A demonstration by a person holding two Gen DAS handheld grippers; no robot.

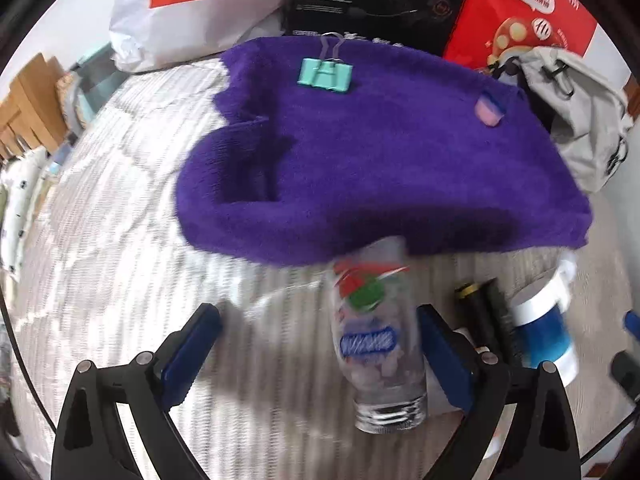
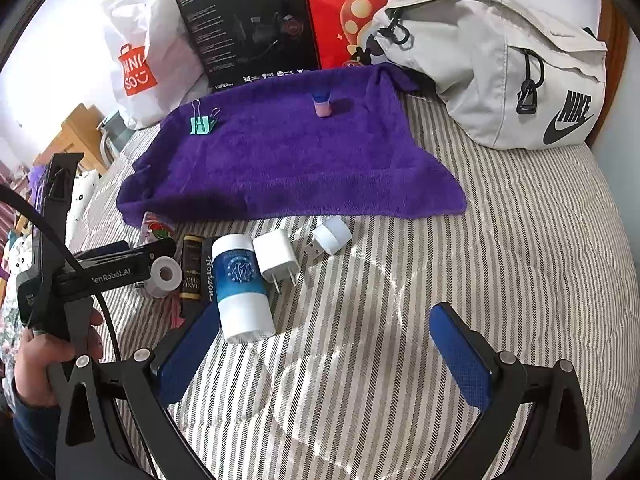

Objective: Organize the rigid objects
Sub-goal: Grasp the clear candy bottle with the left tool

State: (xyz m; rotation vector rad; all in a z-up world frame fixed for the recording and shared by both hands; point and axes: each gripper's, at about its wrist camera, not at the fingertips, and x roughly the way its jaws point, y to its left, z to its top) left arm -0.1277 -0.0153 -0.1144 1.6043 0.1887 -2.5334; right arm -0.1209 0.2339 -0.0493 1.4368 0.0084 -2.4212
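A purple towel (image 1: 380, 152) lies on the striped bed, with a teal binder clip (image 1: 325, 75) and a small pink-and-blue item (image 1: 489, 109) on it. My left gripper (image 1: 320, 344) is open; a clear printed glass (image 1: 378, 340) lies between its fingers, close to the right finger. My right gripper (image 2: 324, 352) is open and empty over the bedspread. Near its left finger stands a blue-and-white bottle (image 2: 240, 284), with a white charger (image 2: 277, 261), a small white USB plug (image 2: 330, 236), a white tape roll (image 2: 163, 275) and dark tubes (image 2: 196, 272) beside it. The towel (image 2: 288, 156) and clip (image 2: 202, 123) show here too.
A grey Nike bag (image 2: 500, 64), a red box (image 2: 360, 4), a black box (image 2: 248, 28) and a white Miniso bag (image 2: 140, 60) line the far side. Wooden furniture (image 2: 76, 132) stands left of the bed. The left gripper body (image 2: 80, 272) shows at left.
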